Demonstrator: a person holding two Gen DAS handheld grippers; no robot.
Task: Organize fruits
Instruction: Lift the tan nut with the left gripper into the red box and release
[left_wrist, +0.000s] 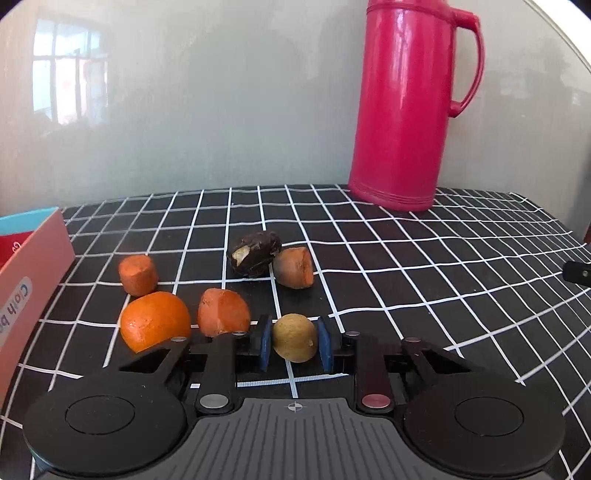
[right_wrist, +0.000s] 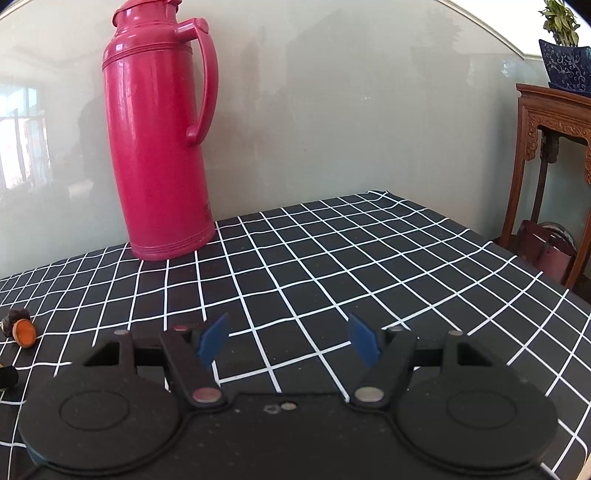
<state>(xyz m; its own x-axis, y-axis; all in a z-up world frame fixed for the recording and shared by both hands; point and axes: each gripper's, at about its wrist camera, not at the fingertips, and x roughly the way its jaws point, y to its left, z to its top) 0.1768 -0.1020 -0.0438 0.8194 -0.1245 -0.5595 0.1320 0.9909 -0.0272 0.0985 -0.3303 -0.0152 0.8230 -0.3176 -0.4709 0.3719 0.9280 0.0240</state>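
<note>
My left gripper (left_wrist: 294, 341) is shut on a small yellow-green fruit (left_wrist: 294, 338), its blue pads pressing both sides. To its left lie a whole orange (left_wrist: 155, 320) and an orange-red fruit piece (left_wrist: 222, 312), with a smaller orange chunk (left_wrist: 137, 275) behind them. Farther back sit a dark shrivelled fruit (left_wrist: 255, 253) and a brownish cut fruit (left_wrist: 294, 267), touching each other. My right gripper (right_wrist: 288, 338) stands open over bare cloth with nothing between its fingers. In the right wrist view the cut fruit (right_wrist: 23, 332) shows at the far left edge.
A tall pink thermos (left_wrist: 413, 107) (right_wrist: 159, 147) stands at the back of the black grid tablecloth (left_wrist: 424, 266) against a pale wall. A pink and blue box (left_wrist: 26, 280) sits at the left edge. A carved wooden stand (right_wrist: 550, 155) is beyond the table's right side.
</note>
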